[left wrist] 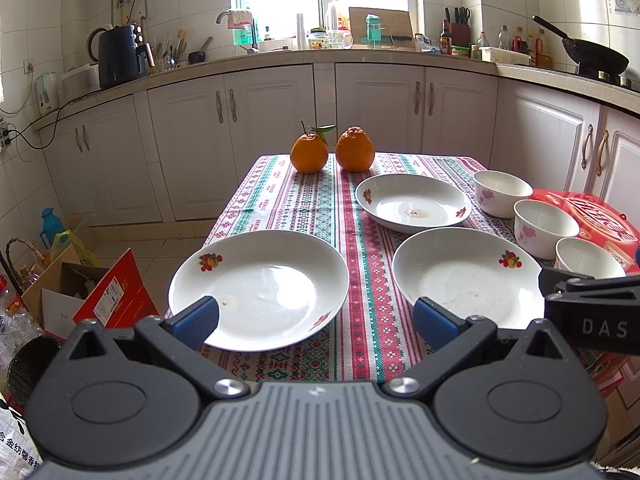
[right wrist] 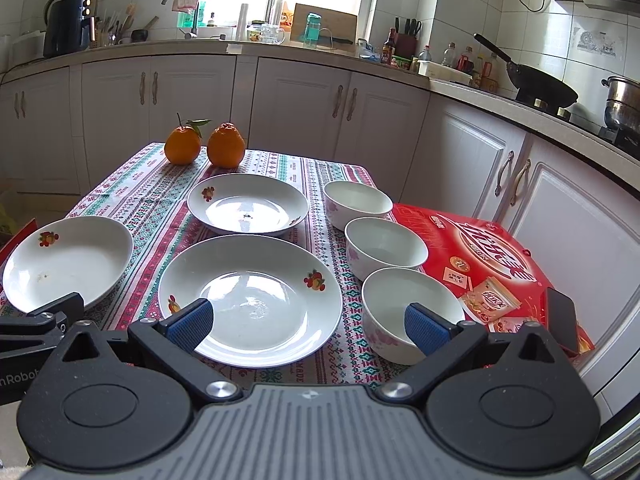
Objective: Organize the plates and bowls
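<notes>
Your left gripper (left wrist: 316, 318) hangs above the near edge of the table with its blue pads spread wide and nothing between them; the left pad overlaps the near-left plate (left wrist: 258, 290) in view, though contact can't be judged. Your right gripper (right wrist: 308, 326) is likewise spread wide and empty, framing the near-centre plate (right wrist: 250, 300) and the nearest bowl (right wrist: 400, 308).

On the patterned tablecloth (left wrist: 360, 264) you have three white fruit-print plates lying apart: those two and the far plate (right wrist: 247, 205) behind them. Three white bowls with pink flowers line the right edge; the middle bowl (right wrist: 386, 246) and the far bowl (right wrist: 357, 202) sit just beside a red box (right wrist: 488, 252). Two oranges (right wrist: 204, 146) stand at the far end.
</notes>
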Action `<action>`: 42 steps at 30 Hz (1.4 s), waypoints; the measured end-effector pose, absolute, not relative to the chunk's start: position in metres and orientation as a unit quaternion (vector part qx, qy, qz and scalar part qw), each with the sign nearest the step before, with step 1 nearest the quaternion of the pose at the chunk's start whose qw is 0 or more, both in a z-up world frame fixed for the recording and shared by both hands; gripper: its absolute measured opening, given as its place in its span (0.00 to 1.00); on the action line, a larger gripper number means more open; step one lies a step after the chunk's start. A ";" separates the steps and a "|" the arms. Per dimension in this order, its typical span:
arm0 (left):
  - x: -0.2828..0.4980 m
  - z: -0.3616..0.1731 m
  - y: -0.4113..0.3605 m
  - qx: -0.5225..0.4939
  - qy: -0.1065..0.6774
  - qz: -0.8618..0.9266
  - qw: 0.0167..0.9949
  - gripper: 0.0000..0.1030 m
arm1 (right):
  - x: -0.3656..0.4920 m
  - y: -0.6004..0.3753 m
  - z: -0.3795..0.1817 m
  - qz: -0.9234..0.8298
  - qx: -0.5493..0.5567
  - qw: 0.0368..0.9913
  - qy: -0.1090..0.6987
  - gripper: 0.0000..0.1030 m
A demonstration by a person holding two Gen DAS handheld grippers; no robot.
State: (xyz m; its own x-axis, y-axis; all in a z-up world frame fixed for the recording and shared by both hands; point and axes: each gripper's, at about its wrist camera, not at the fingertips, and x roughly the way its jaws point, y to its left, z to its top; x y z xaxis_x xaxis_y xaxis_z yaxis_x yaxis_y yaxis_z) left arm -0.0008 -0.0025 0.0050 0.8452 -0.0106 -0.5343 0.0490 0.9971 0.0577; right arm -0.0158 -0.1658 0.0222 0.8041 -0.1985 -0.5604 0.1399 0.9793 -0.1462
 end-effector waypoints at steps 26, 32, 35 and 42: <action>0.001 0.007 -0.002 0.034 0.274 -0.028 0.961 0.99 | -0.010 -0.164 0.019 -0.086 -0.048 0.947 0.306 1.00; 0.006 0.007 0.002 0.036 0.270 -0.037 0.961 0.99 | 0.000 -0.164 0.022 -0.072 -0.050 0.947 0.310 1.00; 0.008 0.006 0.007 0.054 0.263 -0.050 0.962 0.99 | 0.007 -0.165 0.026 -0.055 -0.049 0.948 0.309 1.00; 0.015 -0.002 0.032 0.095 0.262 -0.057 0.959 0.99 | 0.026 -0.167 0.041 -0.023 -0.069 0.957 0.282 1.00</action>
State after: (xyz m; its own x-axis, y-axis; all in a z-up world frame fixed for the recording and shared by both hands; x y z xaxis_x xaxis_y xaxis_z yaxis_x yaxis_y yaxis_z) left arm 0.0155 0.0316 -0.0024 0.8560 -0.0584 -0.5136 0.1584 0.9755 0.1530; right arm 0.0263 -0.1668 0.0409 0.8401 -0.0825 -0.5361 0.0050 0.9895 -0.1445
